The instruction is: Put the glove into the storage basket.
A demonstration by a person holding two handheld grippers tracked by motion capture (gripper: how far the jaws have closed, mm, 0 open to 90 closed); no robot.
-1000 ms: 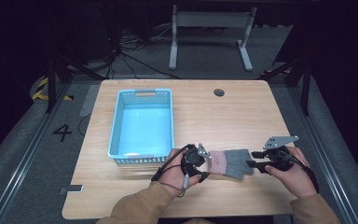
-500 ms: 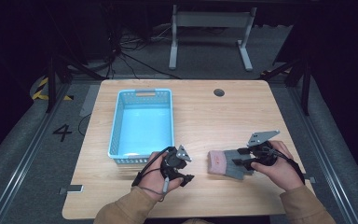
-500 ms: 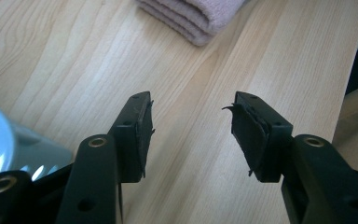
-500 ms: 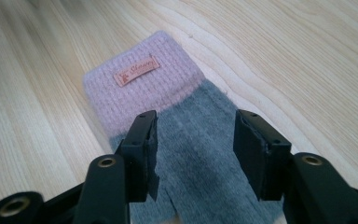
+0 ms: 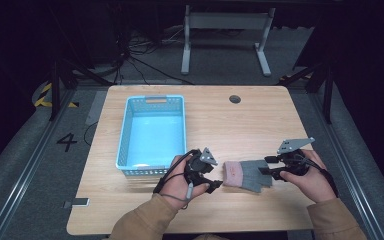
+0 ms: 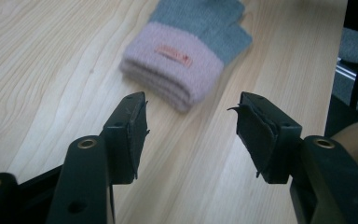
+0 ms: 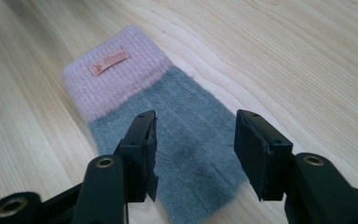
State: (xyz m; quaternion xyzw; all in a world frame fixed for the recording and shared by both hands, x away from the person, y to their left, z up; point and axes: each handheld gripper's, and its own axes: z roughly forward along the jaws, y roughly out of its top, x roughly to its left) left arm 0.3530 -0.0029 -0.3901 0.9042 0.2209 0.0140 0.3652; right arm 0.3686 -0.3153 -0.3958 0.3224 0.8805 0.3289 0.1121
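Note:
A knitted glove [image 5: 245,174] with a pink cuff and grey body lies flat on the wooden table near its front edge. Its cuff [image 6: 176,70] carries a small orange label [image 7: 108,61]. My left gripper [image 5: 216,185] is open just left of the cuff, a short gap away, as the left gripper view [image 6: 191,126] shows. My right gripper [image 5: 266,167] is open over the grey finger end [image 7: 191,149], its jaws standing either side of the fabric without closing on it.
A light blue plastic basket [image 5: 151,131] stands on the left half of the table [image 5: 230,125], just behind my left hand. A round cable hole [image 5: 235,99] sits near the far edge. Dark floor and a table frame lie beyond.
My left gripper has let go of the cuff, swung out to the left, then come back towards it. The right gripper has shifted left onto the glove's grey end.

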